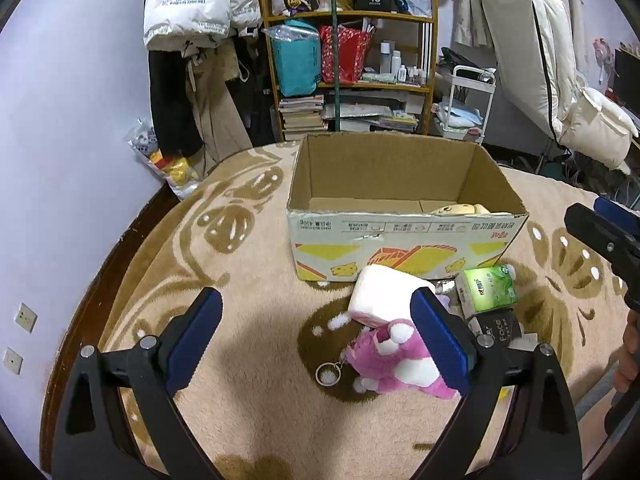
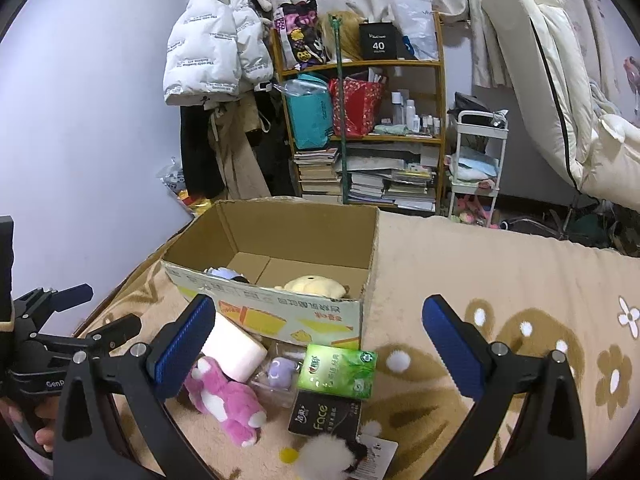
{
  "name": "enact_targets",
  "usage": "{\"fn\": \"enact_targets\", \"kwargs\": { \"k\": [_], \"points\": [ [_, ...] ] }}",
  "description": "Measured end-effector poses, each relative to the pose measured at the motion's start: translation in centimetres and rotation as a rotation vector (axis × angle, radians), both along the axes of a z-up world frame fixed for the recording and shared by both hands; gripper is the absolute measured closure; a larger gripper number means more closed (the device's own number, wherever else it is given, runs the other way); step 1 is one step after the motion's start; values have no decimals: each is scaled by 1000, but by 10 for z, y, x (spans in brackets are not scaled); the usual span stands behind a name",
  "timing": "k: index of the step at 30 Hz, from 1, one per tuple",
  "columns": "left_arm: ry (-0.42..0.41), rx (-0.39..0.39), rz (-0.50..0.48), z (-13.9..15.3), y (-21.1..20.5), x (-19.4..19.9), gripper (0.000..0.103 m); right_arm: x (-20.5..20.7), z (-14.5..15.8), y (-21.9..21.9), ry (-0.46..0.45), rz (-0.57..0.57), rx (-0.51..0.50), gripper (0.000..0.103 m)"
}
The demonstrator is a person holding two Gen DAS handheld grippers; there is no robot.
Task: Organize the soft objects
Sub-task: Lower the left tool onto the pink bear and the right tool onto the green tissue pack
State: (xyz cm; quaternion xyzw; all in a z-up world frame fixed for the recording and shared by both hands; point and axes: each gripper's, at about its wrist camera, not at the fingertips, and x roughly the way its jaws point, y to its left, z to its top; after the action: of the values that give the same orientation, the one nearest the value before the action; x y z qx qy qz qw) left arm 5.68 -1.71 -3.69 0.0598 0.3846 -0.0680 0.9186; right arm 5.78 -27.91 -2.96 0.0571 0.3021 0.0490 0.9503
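My left gripper hangs with its jaws spread wide and nothing between them; its blue ribbed pads hover above the fleecy beige blanket with brown flower patterns. The right-hand pad crosses in front of the pink and white plush toy, but I cannot tell whether it touches it. My right gripper is just as wide open and carries nothing, its pads well apart above the pile of things.

The plush toy is shaggy and soft, lying on its side near the blanket's front edge, with a metal key ring at its head. Touching it from behind is a white toilet paper roll, smooth and cylindrical, leaning against the front wall of the cardboard box. Beside the roll sits a glossy green tissue pack, rectangular and plump, resting partly on a black tissue pack marked "Face". Between roll and green pack lies a small lilac plush in clear crinkly wrap. A white fluffy pompom lies at the very front, just before the black pack.

The box is open-topped, corrugated brown inside, printed yellow and orange outside. In its right front corner lies a pale yellow plush; a blue and white soft thing sits by its front wall further left
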Motion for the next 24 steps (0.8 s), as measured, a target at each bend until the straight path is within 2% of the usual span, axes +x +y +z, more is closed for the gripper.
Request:
{"fn": "enact_targets", "kwargs": {
  "k": [14, 24],
  "points": [
    [62, -13, -5, -16, -5, 15, 9, 19, -23, -10, 75, -26, 28, 0],
    [135, -27, -50, -37, -21, 26, 9, 32, -40, -8, 122, -25, 24, 0]
  ]
}}
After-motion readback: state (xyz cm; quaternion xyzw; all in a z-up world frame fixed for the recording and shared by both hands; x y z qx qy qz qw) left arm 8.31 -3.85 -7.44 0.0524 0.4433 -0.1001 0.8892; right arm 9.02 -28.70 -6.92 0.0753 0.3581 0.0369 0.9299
